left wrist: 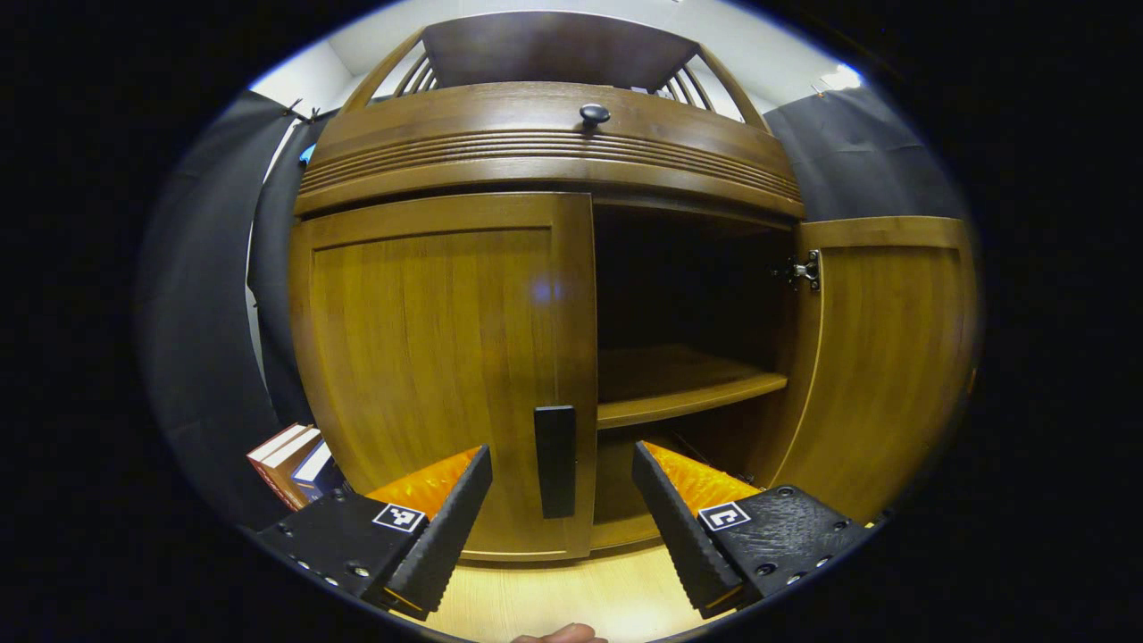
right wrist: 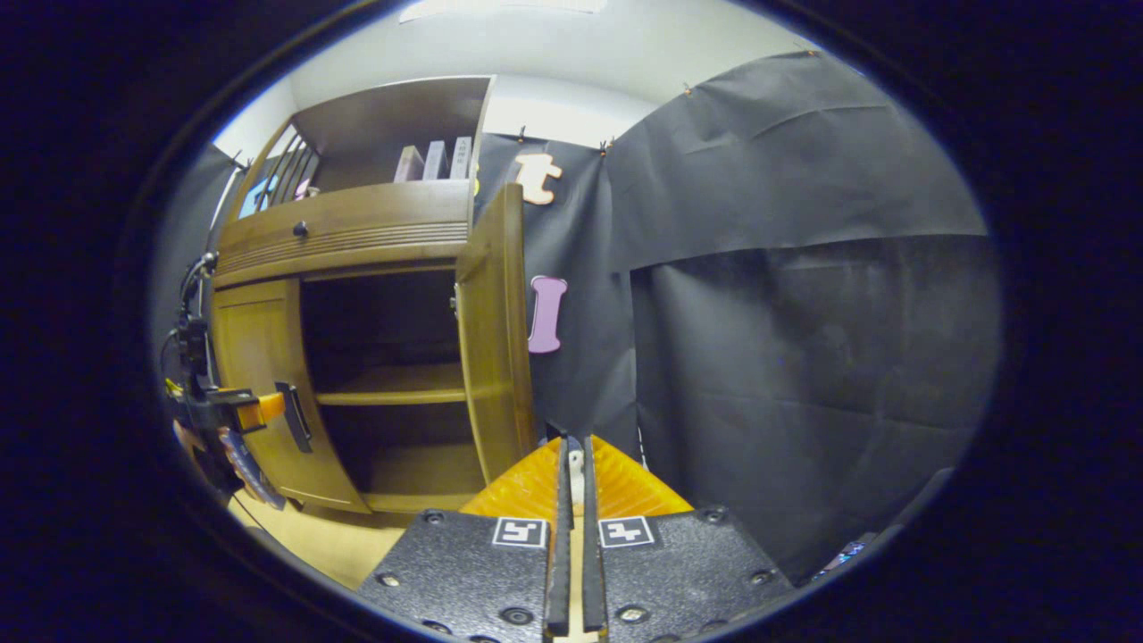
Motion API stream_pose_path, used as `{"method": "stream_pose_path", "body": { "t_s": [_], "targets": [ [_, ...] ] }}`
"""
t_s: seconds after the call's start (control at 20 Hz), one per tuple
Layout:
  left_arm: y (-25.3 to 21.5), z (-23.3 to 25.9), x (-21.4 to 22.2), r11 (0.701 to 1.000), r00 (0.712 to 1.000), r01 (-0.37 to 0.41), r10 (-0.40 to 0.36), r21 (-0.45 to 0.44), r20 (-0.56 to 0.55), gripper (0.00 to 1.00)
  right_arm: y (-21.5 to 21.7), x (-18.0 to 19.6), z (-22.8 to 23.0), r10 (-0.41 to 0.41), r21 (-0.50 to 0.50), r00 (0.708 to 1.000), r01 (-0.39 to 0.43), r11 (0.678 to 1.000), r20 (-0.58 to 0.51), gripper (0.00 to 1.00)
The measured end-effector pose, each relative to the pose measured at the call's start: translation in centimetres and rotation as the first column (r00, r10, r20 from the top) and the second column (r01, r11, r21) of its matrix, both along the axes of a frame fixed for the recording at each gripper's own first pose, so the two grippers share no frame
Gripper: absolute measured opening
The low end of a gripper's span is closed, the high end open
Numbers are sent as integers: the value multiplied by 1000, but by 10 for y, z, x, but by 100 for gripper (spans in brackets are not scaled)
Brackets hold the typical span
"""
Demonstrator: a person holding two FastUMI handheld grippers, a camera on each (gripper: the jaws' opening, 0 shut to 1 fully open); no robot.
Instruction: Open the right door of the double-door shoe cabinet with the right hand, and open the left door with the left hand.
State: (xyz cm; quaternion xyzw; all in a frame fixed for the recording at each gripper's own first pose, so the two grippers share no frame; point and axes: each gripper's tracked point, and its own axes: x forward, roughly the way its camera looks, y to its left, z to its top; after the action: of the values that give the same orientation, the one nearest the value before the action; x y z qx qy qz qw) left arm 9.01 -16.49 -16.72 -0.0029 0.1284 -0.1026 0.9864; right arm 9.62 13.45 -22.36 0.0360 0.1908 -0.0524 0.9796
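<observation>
1. The wooden shoe cabinet (left wrist: 536, 161) stands ahead; its right door (left wrist: 884, 357) is swung open, its left door (left wrist: 438, 357) closed.
2. The left gripper (left wrist: 558, 500) is spread wide, its fingers on either side of the door handle (left wrist: 554, 460), not touching it.
3. The right gripper (right wrist: 571, 509) is nearly closed, holding nothing.

Left claw (left wrist: 561, 500) fingers spread wide, level; right claw (right wrist: 571, 482) fingers nearly closed, empty

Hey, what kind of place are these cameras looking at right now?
Most likely a staged recording booth, not a lived-in home: black cloth hangs as walls around a wooden shoe cabinet, its right door open, left door shut, with books beside it.
</observation>
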Motion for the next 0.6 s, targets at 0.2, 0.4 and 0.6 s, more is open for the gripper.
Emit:
{"method": "stream_pose_path", "body": {
  "t_s": [0.2, 0.4, 0.6],
  "targets": [
    [3, -18, 9, 999, 1000, -3, 2, -34, -31, 95, 18, 2, 9, 28, -4, 1000, -28, 1000, 7, 23],
    [8, -43, 18, 1000, 999, -20, 21, 19, -45, 95, 35, -1, 4, 57, -23, 998, -57, 998, -22, 43],
    [6, -60, 31, 999, 998, -28, 29, 18, -56, 96, 47, -3, 5, 91, -32, 995, -92, 995, -29, 46]
  ]
}}
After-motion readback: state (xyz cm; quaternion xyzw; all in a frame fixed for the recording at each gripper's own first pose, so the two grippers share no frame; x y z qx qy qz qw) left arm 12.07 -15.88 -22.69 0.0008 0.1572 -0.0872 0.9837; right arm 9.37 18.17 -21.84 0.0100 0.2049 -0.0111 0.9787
